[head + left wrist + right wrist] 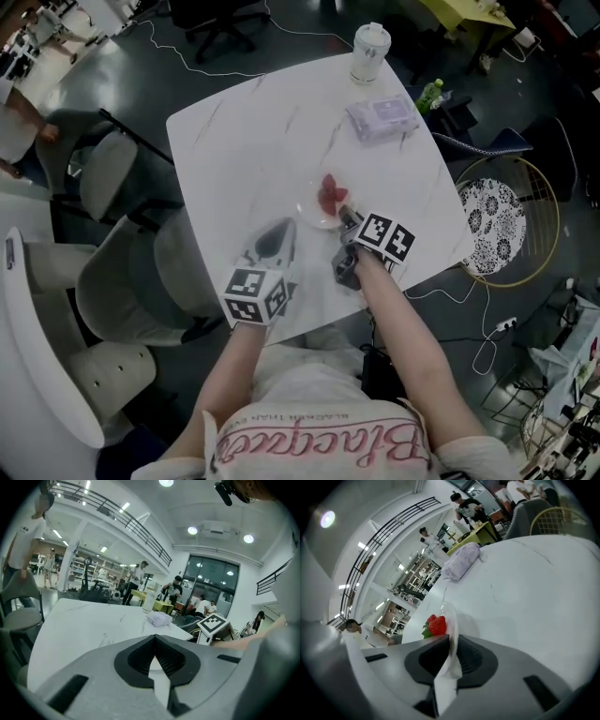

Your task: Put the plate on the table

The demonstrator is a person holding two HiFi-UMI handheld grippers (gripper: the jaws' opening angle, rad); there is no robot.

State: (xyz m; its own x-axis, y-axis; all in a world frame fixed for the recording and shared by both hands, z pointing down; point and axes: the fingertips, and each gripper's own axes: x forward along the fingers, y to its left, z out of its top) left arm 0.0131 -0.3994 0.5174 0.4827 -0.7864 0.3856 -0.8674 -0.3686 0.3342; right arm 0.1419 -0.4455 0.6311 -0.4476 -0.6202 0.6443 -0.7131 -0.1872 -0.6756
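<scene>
A small clear plate (314, 210) with red strawberries (328, 192) sits near the front of the white marble table (244, 141). My right gripper (349, 217) is shut on the plate's near right rim. In the right gripper view the rim (451, 618) runs between the jaws of the right gripper (451, 641), with a strawberry (436, 624) just left of it. Whether the plate rests on the tabletop or hangs just above it, I cannot tell. My left gripper (281, 234) is shut and empty just left of the plate; the left gripper (155, 639) shows its jaws meeting.
A lidded cup (368, 53) stands at the table's far edge, and a pack of wipes (382, 118) lies near it. Grey chairs (122, 178) stand to the left. A round patterned stool (492, 225) is to the right. Cables cross the floor.
</scene>
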